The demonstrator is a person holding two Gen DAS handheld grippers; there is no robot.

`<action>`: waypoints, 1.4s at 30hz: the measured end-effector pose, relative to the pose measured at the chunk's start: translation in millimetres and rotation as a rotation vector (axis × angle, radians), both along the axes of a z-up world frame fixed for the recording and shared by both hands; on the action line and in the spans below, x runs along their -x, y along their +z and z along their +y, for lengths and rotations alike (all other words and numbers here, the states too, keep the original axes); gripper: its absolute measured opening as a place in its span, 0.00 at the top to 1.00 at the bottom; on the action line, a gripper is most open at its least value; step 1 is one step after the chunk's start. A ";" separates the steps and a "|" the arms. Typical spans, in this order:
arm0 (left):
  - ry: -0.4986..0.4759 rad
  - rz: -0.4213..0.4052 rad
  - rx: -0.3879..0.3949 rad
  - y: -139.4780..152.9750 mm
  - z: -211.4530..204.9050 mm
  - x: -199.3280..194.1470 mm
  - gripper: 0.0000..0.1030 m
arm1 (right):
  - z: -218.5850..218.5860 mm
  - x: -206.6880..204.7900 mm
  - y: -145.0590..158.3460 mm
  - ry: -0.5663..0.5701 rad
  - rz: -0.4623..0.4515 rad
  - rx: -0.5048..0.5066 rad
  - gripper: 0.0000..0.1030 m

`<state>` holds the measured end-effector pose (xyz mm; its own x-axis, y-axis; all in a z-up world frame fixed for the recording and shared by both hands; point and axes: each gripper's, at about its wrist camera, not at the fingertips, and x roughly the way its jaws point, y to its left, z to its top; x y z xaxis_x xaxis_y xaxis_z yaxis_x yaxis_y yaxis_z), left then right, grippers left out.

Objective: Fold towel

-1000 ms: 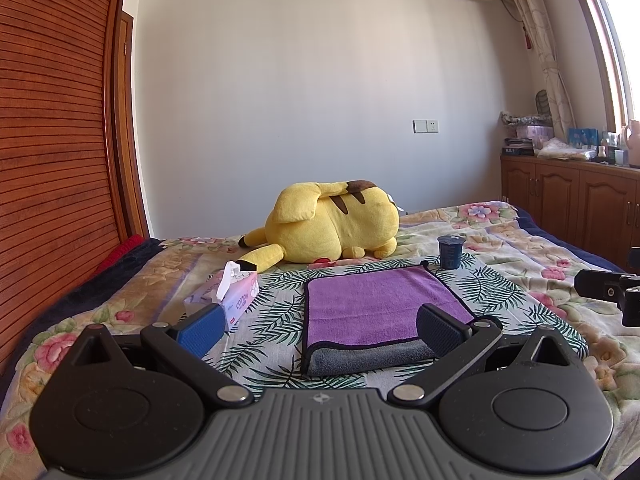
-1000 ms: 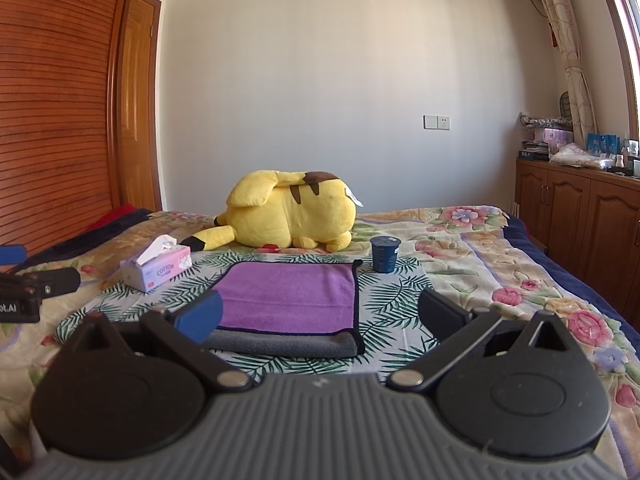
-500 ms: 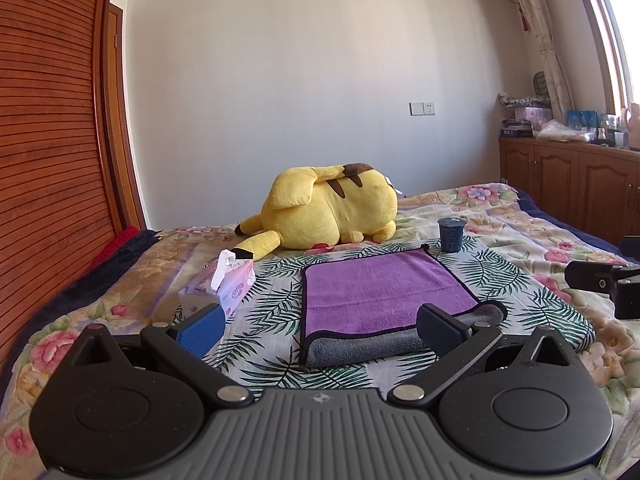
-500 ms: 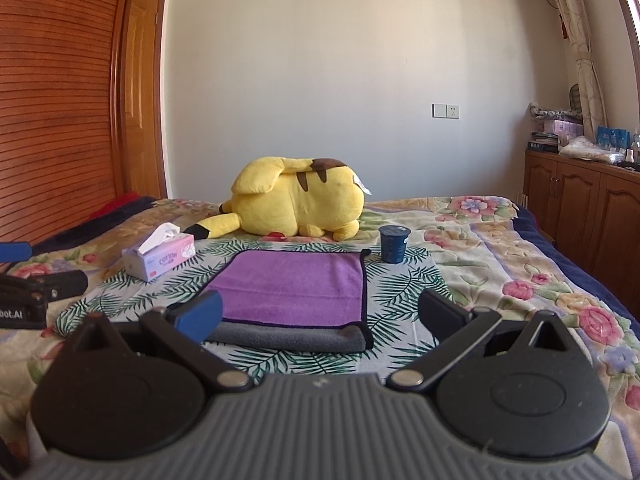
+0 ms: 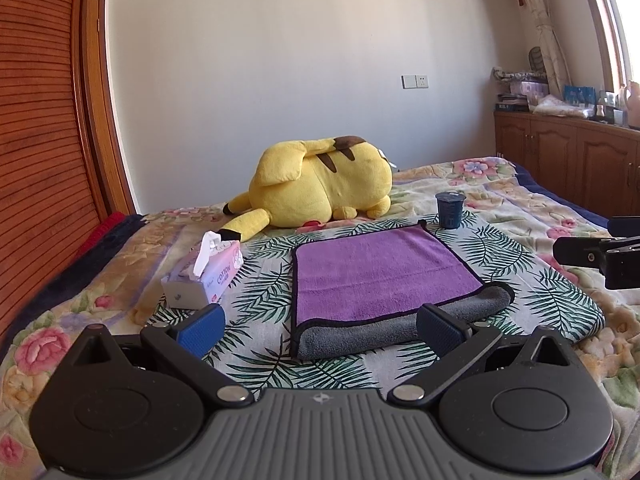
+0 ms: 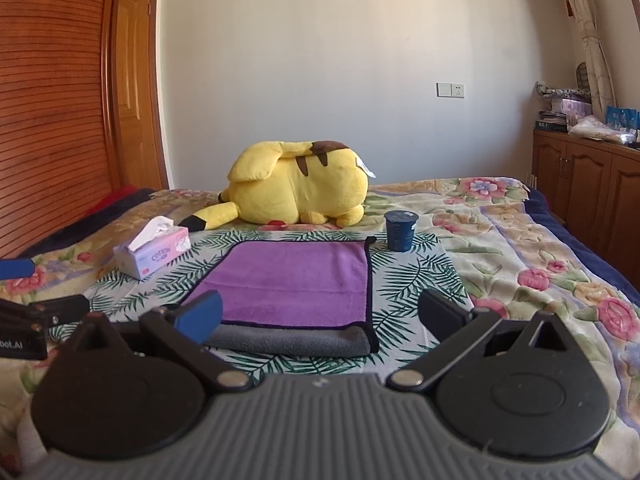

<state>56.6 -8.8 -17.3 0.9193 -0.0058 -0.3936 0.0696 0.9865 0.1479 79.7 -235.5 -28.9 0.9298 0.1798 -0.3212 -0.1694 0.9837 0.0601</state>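
A purple towel (image 5: 380,272) with black trim lies folded on the bed, its grey underside showing along the near fold (image 5: 360,336). It also shows in the right wrist view (image 6: 296,280). My left gripper (image 5: 320,328) is open and empty, just in front of the towel's near edge. My right gripper (image 6: 320,316) is open and empty, also just short of the near fold. The right gripper shows at the right edge of the left wrist view (image 5: 600,256); the left gripper shows at the left edge of the right wrist view (image 6: 36,320).
A yellow plush toy (image 5: 320,188) lies behind the towel. A dark blue cup (image 5: 450,210) stands at the towel's far right corner. A tissue box (image 5: 204,276) sits left of the towel. Wooden cabinets (image 5: 568,156) line the right wall.
Both grippers have lowered and tilted slightly, so the towel and bed sit lower and closer in both views. The towel has not moved. Both grippers stay open.
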 end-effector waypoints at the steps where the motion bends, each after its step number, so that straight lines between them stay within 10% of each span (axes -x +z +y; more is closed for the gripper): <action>1: -0.001 0.006 0.001 -0.9 -0.1 -3.1 0.16 | 0.5 -2.7 -0.6 0.003 0.003 0.003 0.00; 24: -0.027 0.100 0.022 -29.8 12.3 -82.2 0.16 | -3.4 -75.6 -20.9 0.075 0.104 0.005 0.00; 42: -0.055 0.214 0.098 -53.5 32.3 -143.0 0.38 | -4.8 -122.1 -50.4 0.114 0.209 0.043 0.00</action>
<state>199.6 23.4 -70.8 0.8125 -0.1012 -0.5741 0.1426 0.9894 0.0276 201.8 -240.4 -79.3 0.8166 0.2617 -0.5145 -0.2678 0.9614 0.0639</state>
